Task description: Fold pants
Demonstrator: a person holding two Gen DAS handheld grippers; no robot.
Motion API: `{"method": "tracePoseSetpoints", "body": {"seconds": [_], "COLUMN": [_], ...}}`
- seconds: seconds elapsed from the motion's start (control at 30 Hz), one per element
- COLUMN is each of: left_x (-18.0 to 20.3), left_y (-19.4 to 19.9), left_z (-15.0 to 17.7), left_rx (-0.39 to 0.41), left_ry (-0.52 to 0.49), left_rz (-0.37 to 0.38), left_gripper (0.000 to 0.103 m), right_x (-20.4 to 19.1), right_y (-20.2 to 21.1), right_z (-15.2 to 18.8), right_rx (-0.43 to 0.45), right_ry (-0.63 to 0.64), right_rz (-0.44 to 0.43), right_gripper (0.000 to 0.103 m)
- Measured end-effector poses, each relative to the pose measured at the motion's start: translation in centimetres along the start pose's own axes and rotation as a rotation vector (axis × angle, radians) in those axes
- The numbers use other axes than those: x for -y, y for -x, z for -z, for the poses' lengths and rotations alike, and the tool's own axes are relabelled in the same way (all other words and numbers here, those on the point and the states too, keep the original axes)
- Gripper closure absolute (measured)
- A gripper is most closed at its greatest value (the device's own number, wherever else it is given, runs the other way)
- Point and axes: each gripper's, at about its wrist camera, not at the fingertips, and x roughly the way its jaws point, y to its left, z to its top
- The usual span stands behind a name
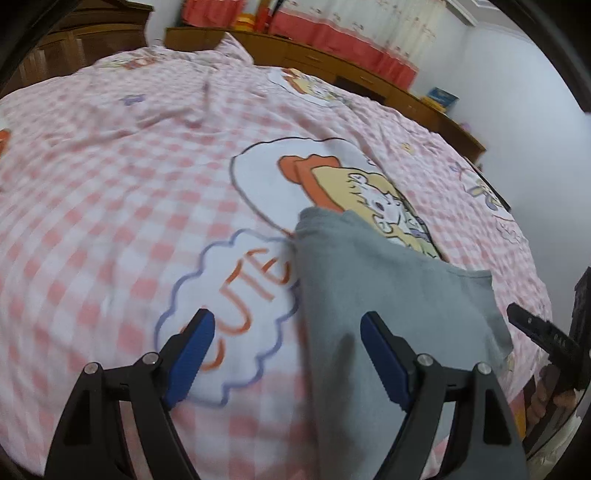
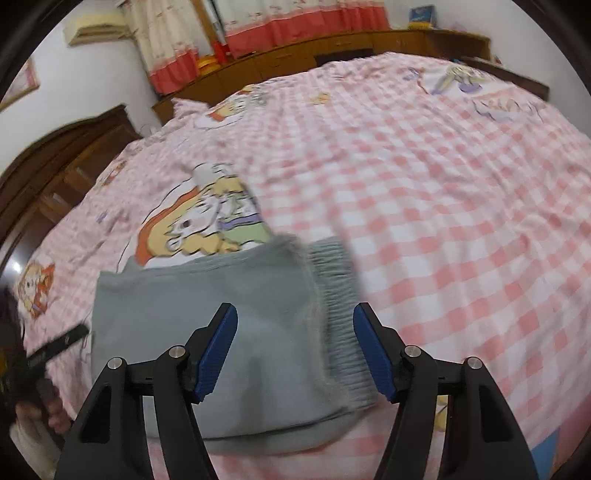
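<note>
A bedroom with pale walls holds a wide bed covered by a pink-and-white checked cotton bedspread (image 1: 110,192) printed with cartoon figures and a cloud-shaped patch bearing orange letters (image 1: 236,306). Beyond the bedspread runs a long brown wooden cabinet (image 1: 332,62), with cream curtains trimmed in red (image 2: 280,22) hanging above it.

The folded grey knit pants (image 2: 221,317) lie flat on the bedspread, partly covering one of the cartoon figures (image 2: 199,225). Their ribbed elastic waistband (image 2: 336,306) forms the edge farthest from that figure's orange hat.

The left gripper (image 1: 286,354), black with blue ridged pads (image 1: 192,354), hangs above the pants' edge nearest the cloud-shaped patch; its jaws are spread wide and hold nothing. One pad is over the cloud patch, the other over grey cloth.

The right gripper (image 2: 293,352) likewise has its jaws wide apart and empty, above the pants, straddling the seam where the waistband meets the body of the cloth. Whether either gripper touches the fabric cannot be told; both views are blurred.

In the left wrist view, the person's hand (image 1: 550,395) shows beside the pants' far edge.
</note>
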Motion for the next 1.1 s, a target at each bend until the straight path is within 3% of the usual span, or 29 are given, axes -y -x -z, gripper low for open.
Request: {"method": "tracePoseSetpoints", "body": {"seconds": [0.13, 0.33, 0.43, 0.63, 0.8, 1.1], "left_x": [0.3, 0.1, -0.4, -1.2, -1.2, -0.8], "left_y": [-2.2, -5.0, -5.8, -6.2, -5.7, -3.4], "left_z": [-2.3, -3.5, -3.5, -3.5, -3.9, -2.9], "left_rx": [-0.011, -0.025, -0.031, -0.026, -0.051, -0.087], "left_ry": [-0.065, -0.149, -0.157, -0.146, -0.160, -0.193], "left_rz": [-0.037, -0.110, -0.099, -0.054, -0.040, -0.023], "left_gripper": [0.018, 0.017, 0.014, 0.013, 0.013, 0.014], "right_x": [-2.8, -4.7, -4.9, -6.1, -7.8, -15.1], "right_y": [0.7, -2.9, -4.5, -3.6, -1.5, 0.0], "right_z": [1.0, 3.0, 4.1, 4.4, 4.9, 6.8], "right_rx": [0.021, -0.094, -0.098, -0.095, -0.078, -0.104], "right_ry": [0.036, 0.080, 0.090, 0.095, 0.071, 0.232], "right_rz": [-0.034, 0.027, 0.070, 0.148, 0.122, 0.043], "right_gripper": [0.037, 0.037, 0.037, 0.037, 0.037, 0.037]}}
